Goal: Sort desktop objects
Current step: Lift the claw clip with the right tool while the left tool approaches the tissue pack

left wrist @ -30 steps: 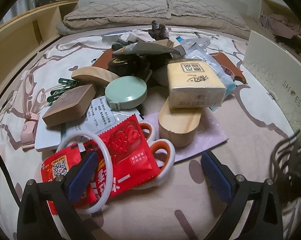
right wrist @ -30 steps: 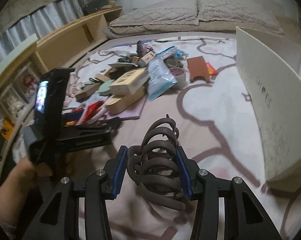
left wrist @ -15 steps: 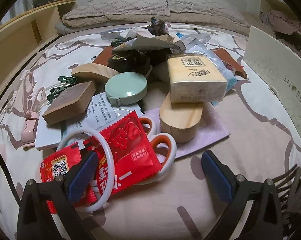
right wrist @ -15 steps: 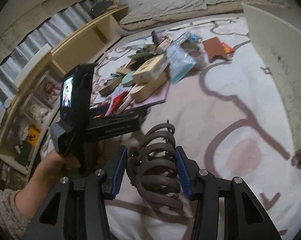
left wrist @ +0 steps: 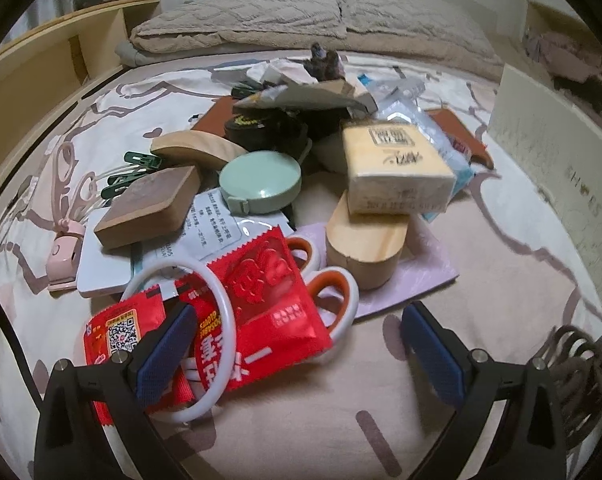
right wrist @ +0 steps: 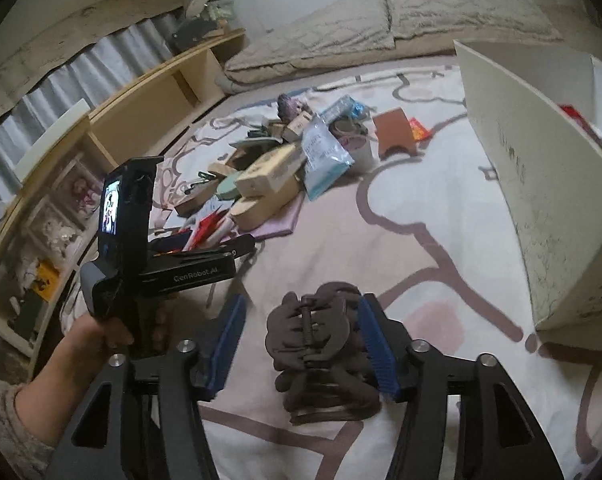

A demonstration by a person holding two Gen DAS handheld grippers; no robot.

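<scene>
My right gripper [right wrist: 301,308] hovers low over the bedspread with its jaws opening. A dark brown hair claw [right wrist: 317,344] lies between them; it leans on the right pad and stands clear of the left pad. The same hair claw [left wrist: 577,352] shows at the right edge of the left wrist view. My left gripper [left wrist: 297,320] is open above a red snack packet [left wrist: 269,292], a white ring [left wrist: 225,320] and orange-handled scissors [left wrist: 341,292] at the near side of the pile. Nothing is between its pads.
The pile holds a yellow tissue pack [left wrist: 393,168] on an oval wooden box [left wrist: 365,248], a green round case [left wrist: 261,180] and a wooden block [left wrist: 149,208]. A white shoe box [right wrist: 541,184] stands on the right. Wooden shelves [right wrist: 141,112] line the left, pillows at the back.
The right jaws have spread apart. The hair claw, earlier pinched upright between both pads, has tipped over and now rests against the right pad only. The left gripper has not moved.
</scene>
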